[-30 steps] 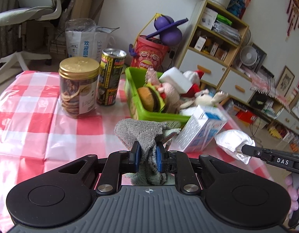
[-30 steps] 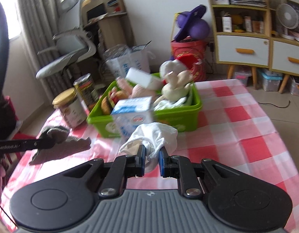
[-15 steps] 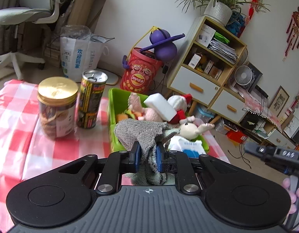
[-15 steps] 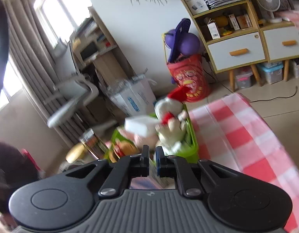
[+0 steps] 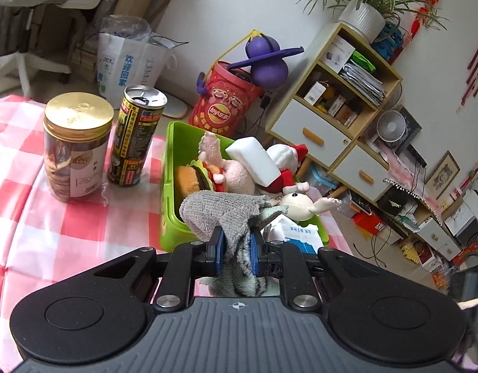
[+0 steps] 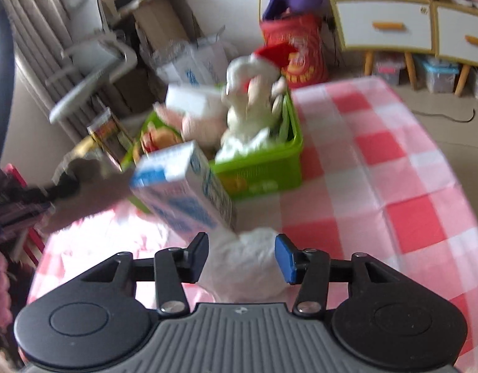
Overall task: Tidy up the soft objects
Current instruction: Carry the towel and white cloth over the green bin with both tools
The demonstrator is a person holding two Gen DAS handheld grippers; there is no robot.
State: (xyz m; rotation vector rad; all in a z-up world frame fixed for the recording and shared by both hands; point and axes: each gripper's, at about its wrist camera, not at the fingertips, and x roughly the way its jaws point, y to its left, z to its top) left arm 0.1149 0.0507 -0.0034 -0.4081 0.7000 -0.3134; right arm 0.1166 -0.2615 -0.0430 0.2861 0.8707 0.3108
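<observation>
My left gripper (image 5: 235,242) is shut on a grey cloth (image 5: 220,211), which hangs just before the near wall of the green basket (image 5: 169,186). The basket holds a plush burger (image 5: 192,180), a Santa doll (image 5: 285,161), a white foam block (image 5: 254,158) and other soft toys. My right gripper (image 6: 242,248) is low over the checked tablecloth with its jaws opening. A crumpled white cloth (image 6: 242,267) lies between them, and the pads stand off its sides. In this blurred right wrist view the grey cloth (image 6: 93,183) shows at the left.
A blue and white milk carton (image 6: 183,186) leans in front of the basket (image 6: 263,168), close ahead of the right gripper. A gold-lidded jar (image 5: 75,146) and a tall can (image 5: 136,136) stand left of the basket. Shelves, a red tub and a chair lie beyond the table.
The right gripper's jaws, shut on the white cloth a second ago, now stand apart around it. The left gripper has carried the grey cloth closer to the basket.
</observation>
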